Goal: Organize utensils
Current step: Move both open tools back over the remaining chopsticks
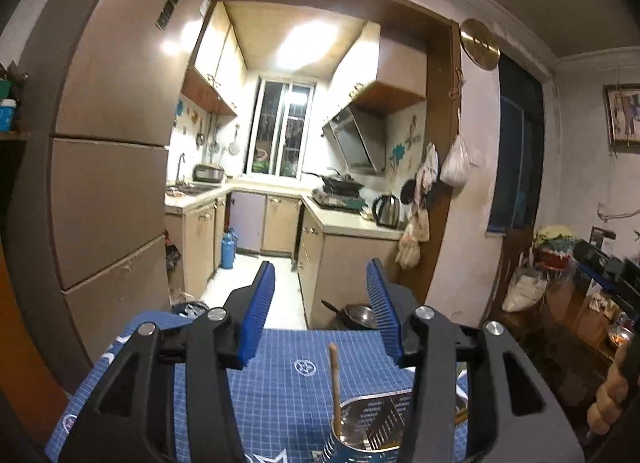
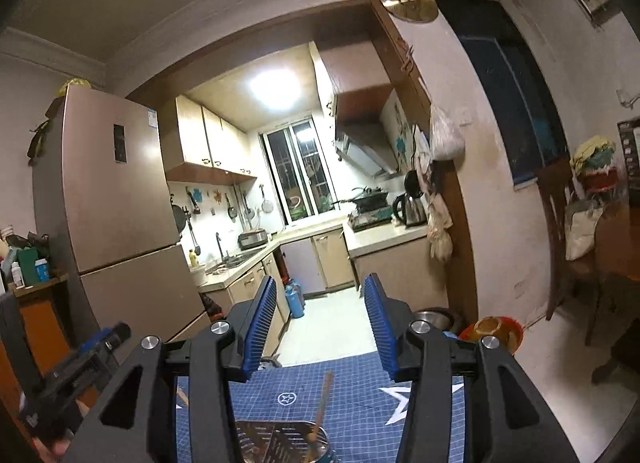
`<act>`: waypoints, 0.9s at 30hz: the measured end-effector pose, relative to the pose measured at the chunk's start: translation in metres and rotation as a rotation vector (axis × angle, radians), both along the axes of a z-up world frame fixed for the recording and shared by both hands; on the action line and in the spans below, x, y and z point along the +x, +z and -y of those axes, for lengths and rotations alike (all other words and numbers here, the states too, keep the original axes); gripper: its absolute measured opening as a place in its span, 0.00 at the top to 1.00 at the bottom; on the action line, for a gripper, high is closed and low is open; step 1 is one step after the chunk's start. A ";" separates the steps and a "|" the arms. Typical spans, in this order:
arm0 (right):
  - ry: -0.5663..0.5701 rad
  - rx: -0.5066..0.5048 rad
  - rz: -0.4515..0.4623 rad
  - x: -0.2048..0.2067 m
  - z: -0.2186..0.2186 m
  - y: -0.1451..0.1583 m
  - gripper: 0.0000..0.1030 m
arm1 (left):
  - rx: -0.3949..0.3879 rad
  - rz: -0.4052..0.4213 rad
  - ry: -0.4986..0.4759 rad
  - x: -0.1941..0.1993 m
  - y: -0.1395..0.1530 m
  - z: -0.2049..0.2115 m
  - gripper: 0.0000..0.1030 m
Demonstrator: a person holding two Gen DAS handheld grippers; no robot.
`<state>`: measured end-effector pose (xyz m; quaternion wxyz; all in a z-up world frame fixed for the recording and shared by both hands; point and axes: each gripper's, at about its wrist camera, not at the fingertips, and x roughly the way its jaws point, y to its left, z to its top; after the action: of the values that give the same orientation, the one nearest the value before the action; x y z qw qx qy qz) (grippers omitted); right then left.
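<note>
My fingers' pads [image 1: 262, 313] are ribbed blue on black arms. Beneath them the mat [image 1: 280, 391] is blue with a white grid and white stars. On it, the can [image 1: 372, 423] is shiny silver, holding a brown wooden stick [image 1: 335, 387].

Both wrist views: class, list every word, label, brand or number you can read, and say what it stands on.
None can be read.
Fridge sticker: too small.
Fridge control panel: blurred.
Metal utensil holder: faint print inside, illegible.
Blue mat: star emblems only, no words.
Dark poster at the right edge: blurred.
</note>
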<state>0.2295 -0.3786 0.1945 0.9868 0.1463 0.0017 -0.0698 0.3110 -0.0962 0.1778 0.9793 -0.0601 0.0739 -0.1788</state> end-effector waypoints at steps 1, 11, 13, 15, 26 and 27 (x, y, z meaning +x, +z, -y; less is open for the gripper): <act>0.001 -0.004 0.004 -0.007 0.001 0.001 0.54 | -0.008 0.011 0.004 -0.004 0.005 -0.005 0.55; 0.058 -0.160 -0.110 -0.130 -0.013 -0.044 0.50 | 0.158 0.059 -0.015 -0.121 -0.016 -0.065 0.55; 0.060 -0.201 -0.185 -0.157 -0.020 -0.067 0.48 | 0.235 0.003 -0.030 -0.147 -0.043 -0.078 0.55; 0.071 -0.227 -0.245 -0.178 -0.028 -0.088 0.46 | 0.278 -0.060 -0.038 -0.165 -0.065 -0.089 0.55; 0.196 -0.116 -0.419 -0.267 -0.077 -0.182 0.12 | 0.241 -0.412 -0.056 -0.235 -0.165 -0.130 0.55; 0.201 -0.111 -0.420 -0.273 -0.083 -0.188 0.10 | 0.243 -0.436 -0.075 -0.238 -0.171 -0.128 0.55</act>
<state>-0.0435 -0.2960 0.0067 0.9732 0.0733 0.2178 0.0000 0.0728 0.0315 0.0069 0.9328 0.0237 0.3065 -0.1878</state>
